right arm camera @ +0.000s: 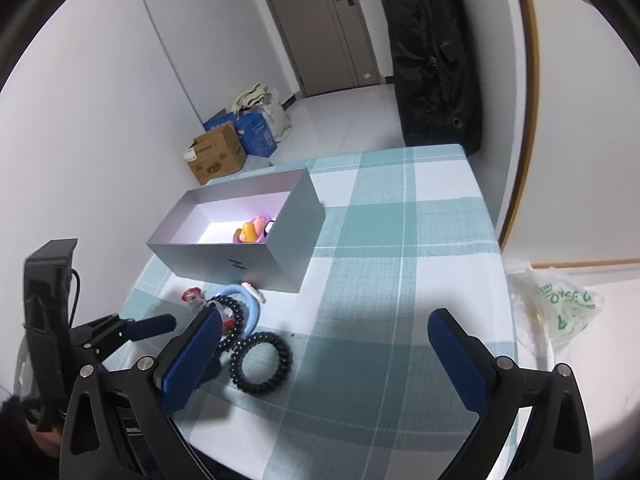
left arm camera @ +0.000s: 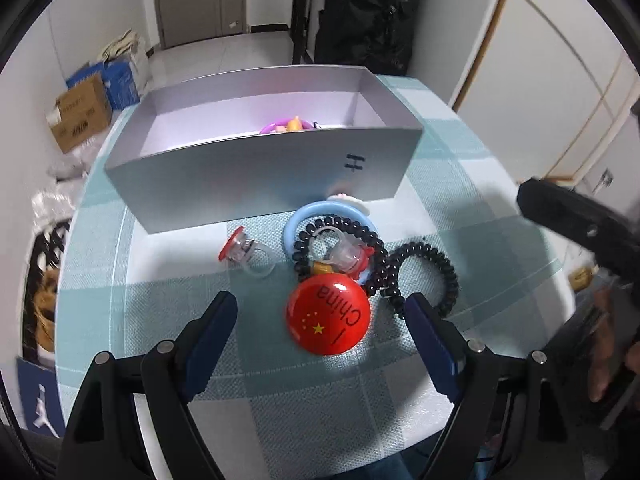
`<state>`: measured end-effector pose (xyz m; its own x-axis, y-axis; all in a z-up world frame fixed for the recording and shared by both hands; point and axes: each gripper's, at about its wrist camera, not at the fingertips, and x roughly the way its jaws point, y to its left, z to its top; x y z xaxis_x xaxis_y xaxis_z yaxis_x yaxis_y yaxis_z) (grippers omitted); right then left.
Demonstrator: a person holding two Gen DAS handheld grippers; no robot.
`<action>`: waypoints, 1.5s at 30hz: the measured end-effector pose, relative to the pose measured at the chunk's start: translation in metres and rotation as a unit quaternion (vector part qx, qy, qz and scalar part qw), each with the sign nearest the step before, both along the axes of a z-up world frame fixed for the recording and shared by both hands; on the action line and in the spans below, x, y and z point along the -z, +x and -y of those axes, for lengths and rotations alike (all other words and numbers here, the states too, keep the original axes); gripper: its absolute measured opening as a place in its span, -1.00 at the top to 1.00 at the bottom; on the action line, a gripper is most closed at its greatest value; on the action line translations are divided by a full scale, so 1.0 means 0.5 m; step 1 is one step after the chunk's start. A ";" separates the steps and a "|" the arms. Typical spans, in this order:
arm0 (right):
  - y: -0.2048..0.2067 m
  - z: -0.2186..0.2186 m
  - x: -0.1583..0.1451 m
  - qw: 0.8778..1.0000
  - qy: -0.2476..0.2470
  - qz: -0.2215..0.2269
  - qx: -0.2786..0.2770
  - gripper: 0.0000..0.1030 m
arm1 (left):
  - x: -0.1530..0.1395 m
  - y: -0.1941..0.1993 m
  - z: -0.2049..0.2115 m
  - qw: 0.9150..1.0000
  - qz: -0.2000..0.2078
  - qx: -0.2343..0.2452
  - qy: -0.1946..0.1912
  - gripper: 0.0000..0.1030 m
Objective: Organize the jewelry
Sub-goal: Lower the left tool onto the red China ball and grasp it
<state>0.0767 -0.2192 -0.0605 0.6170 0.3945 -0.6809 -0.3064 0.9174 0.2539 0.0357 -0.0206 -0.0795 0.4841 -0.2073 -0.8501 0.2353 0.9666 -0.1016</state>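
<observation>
A red round badge (left arm camera: 328, 316) with a flag and "I China" lies on the checked tablecloth. My left gripper (left arm camera: 320, 302) is open around it, and its pads stand clear of the badge on both sides. Behind the badge lie a blue bracelet (left arm camera: 296, 220), two black coil hair ties (left arm camera: 432, 276) and two clear toy rings (left arm camera: 240, 248). The grey open box (left arm camera: 256, 176) holds a purple bracelet with an orange charm (left arm camera: 288, 124). My right gripper (right arm camera: 326, 320) is open over bare cloth, to the right of a coil hair tie (right arm camera: 260, 360).
The box (right arm camera: 256, 260) stands near the table's far left edge. A plastic bag (right arm camera: 560, 308) lies on a white surface past the table's right edge. Cardboard boxes (right arm camera: 216, 156) and a black bag (right arm camera: 432, 56) are on the floor beyond.
</observation>
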 end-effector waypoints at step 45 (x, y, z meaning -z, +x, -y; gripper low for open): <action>-0.025 -0.157 0.091 0.984 -0.132 -0.015 -0.115 -0.44 | -0.108 0.005 -0.158 0.977 0.031 -0.053 -0.205 0.27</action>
<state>0.0644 -0.1407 -0.1059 0.5107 0.3276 -0.7949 -0.5098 0.8599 0.0269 0.0381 0.0582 -0.0253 0.5690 -0.4711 -0.6740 0.1549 0.8664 -0.4748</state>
